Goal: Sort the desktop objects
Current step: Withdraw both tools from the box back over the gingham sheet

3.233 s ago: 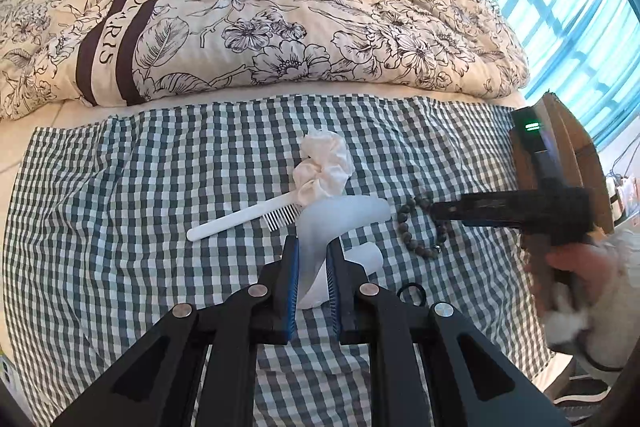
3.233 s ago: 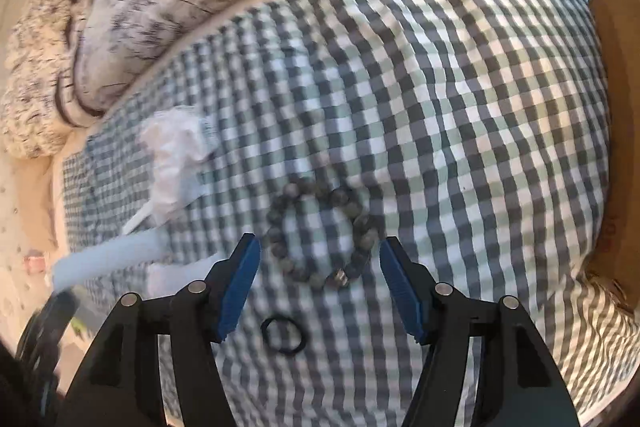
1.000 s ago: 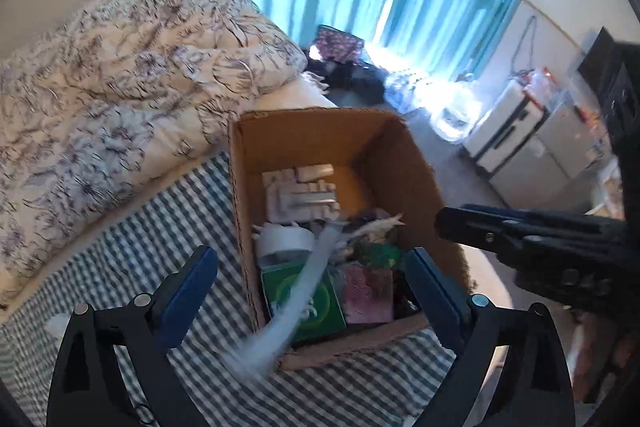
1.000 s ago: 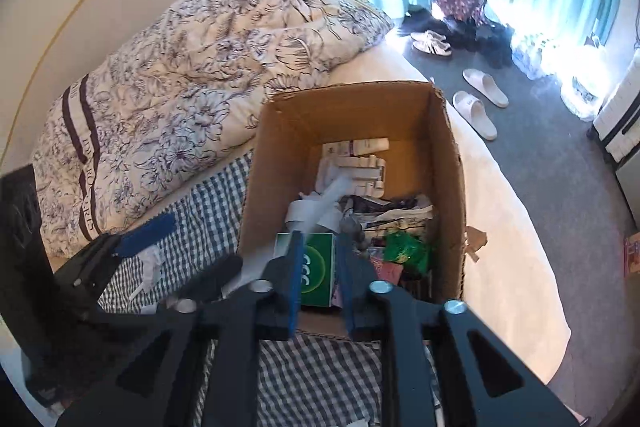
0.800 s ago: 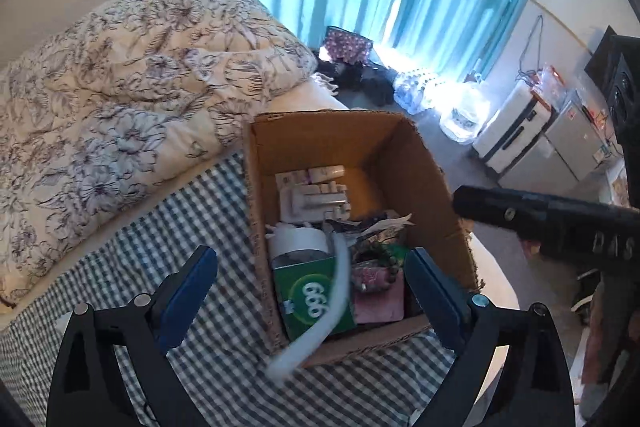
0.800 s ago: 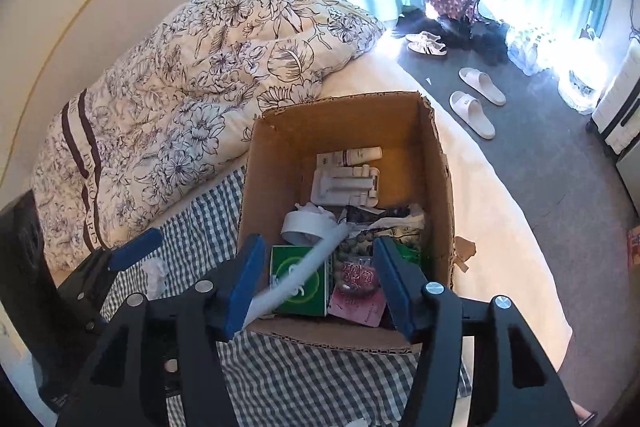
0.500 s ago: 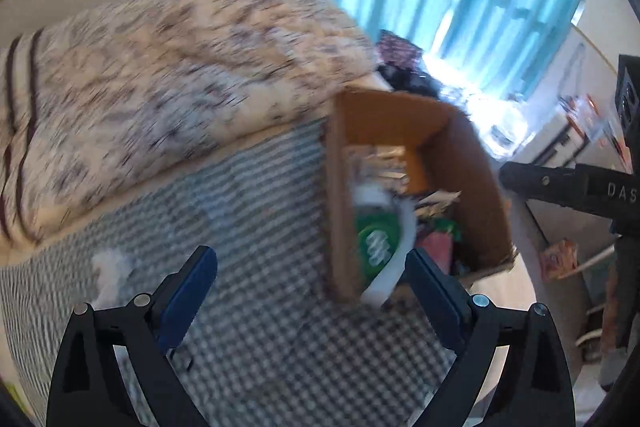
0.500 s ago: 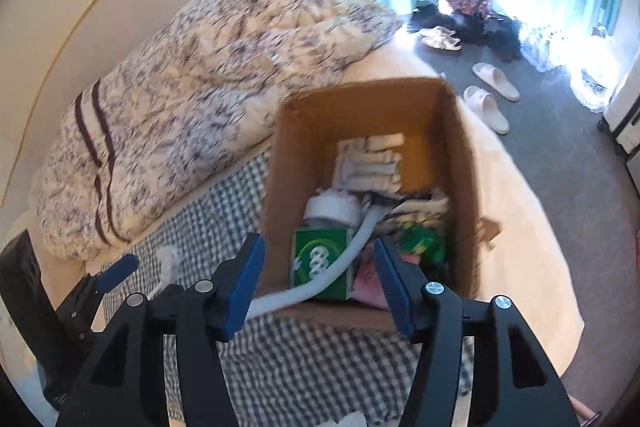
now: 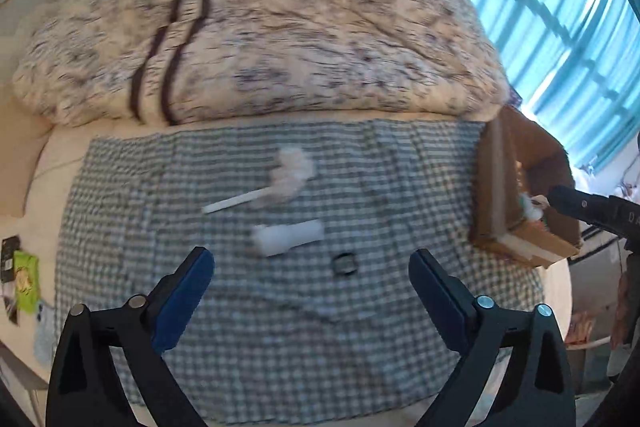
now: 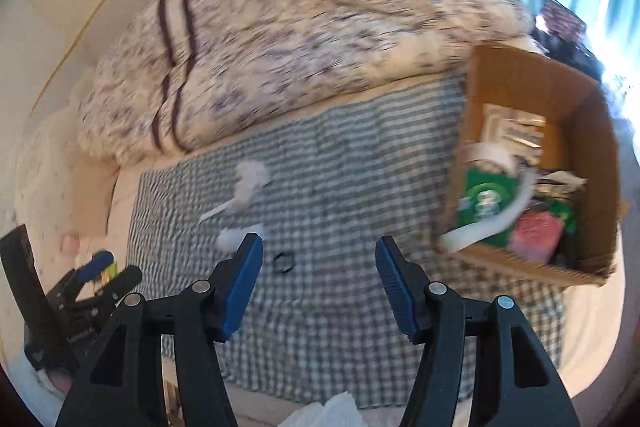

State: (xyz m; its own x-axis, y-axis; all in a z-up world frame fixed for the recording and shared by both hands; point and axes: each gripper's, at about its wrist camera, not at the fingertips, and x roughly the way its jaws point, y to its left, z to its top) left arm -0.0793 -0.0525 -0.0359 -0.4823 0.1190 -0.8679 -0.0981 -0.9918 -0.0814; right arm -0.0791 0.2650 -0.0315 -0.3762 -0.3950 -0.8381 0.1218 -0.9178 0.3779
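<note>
While both hand-held grippers gape empty, a comb (image 9: 236,202) lies on the cloth (image 9: 360,307).

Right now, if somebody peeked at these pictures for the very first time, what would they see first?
Probably the big flowery quilt heaped at the back of the bed, behind the checked cloth. Next, the open cardboard box full of packets at the cloth's right edge, a white strip drooping over its near rim. A fluffy white scrunchie, a white tube and a small black ring lie mid-cloth.
</note>
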